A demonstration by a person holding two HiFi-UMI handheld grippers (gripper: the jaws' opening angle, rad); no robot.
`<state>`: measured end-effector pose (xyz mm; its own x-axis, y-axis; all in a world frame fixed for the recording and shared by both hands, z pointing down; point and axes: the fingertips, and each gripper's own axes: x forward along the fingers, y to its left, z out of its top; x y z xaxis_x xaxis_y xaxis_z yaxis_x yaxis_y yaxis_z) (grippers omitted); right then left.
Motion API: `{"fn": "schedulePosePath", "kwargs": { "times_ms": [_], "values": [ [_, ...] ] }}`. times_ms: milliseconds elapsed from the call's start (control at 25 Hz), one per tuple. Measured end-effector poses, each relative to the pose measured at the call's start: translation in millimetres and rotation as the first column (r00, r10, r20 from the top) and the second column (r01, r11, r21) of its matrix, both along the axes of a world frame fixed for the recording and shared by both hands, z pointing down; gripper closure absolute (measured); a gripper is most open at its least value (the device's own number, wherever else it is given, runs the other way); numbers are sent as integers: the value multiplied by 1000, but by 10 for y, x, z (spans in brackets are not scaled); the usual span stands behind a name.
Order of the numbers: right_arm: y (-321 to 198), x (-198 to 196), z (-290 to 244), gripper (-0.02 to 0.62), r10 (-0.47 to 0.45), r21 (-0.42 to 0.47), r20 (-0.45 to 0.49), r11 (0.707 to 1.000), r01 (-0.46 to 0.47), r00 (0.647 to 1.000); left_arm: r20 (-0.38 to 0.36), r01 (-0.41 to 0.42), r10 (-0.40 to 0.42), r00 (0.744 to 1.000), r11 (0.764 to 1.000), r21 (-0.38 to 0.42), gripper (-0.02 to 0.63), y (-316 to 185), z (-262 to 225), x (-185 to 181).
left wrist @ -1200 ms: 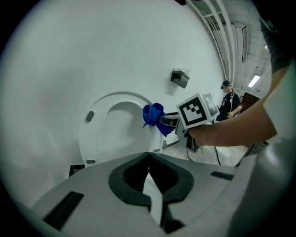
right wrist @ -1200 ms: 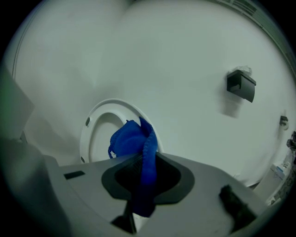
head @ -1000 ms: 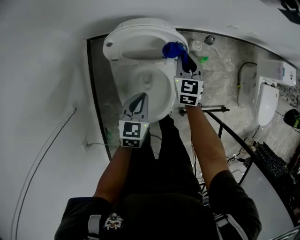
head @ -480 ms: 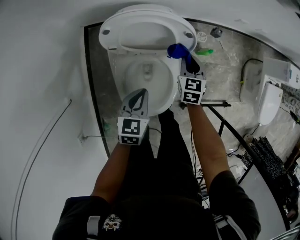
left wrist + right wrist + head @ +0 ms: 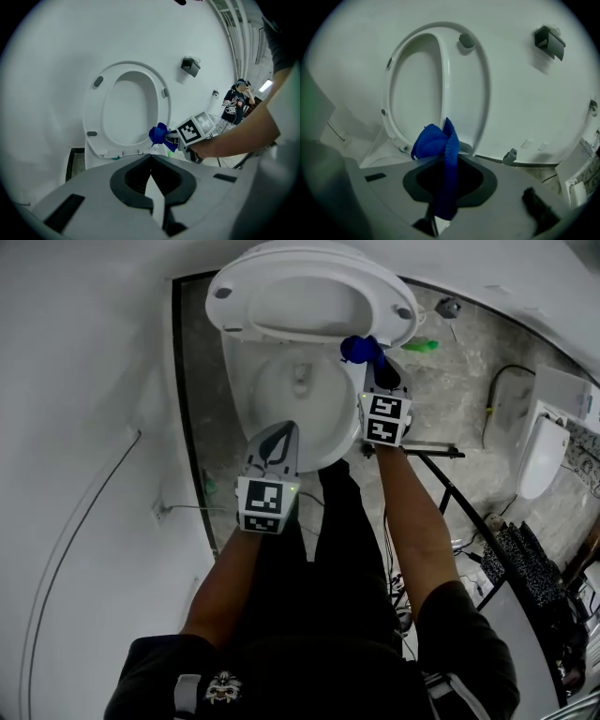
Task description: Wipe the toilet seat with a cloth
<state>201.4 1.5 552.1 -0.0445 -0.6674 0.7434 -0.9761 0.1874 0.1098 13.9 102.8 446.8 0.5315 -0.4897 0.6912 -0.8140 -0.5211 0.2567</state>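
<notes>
right tongs (image 5: 373, 373) pinching cloth (image 5: 361, 350), bunched beyond tips near toilet seat (image 5: 230, 310) | left tongs (image 5: 280, 434) pressed together

A plain white wall (image 5: 84, 381) fills the left side, with a dark strip (image 5: 178, 371) along its foot where it meets the floor. The floor (image 5: 459, 371) is grey marbled stone, with a small green item (image 5: 422, 346) lying on it and a second white fixture (image 5: 532, 460) toward its right edge. A dark box (image 5: 190, 66) is mounted on the wall, which is evenly lit.
</notes>
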Motion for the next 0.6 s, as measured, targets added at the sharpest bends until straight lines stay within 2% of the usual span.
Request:
{"fn": "schedulePosePath", "kwargs": {
  "times_ms": [280,600],
  "values": [
    [12,-191,424,531,-56,-84,-30,995,53,998,3,38,-38,999,999,-15,597,28,108,-162],
    [-51,-714,679,531,-144,-119,-9,983,142,990,17,111,-110,994,993,-27,597,76,211,-473]
  ]
}}
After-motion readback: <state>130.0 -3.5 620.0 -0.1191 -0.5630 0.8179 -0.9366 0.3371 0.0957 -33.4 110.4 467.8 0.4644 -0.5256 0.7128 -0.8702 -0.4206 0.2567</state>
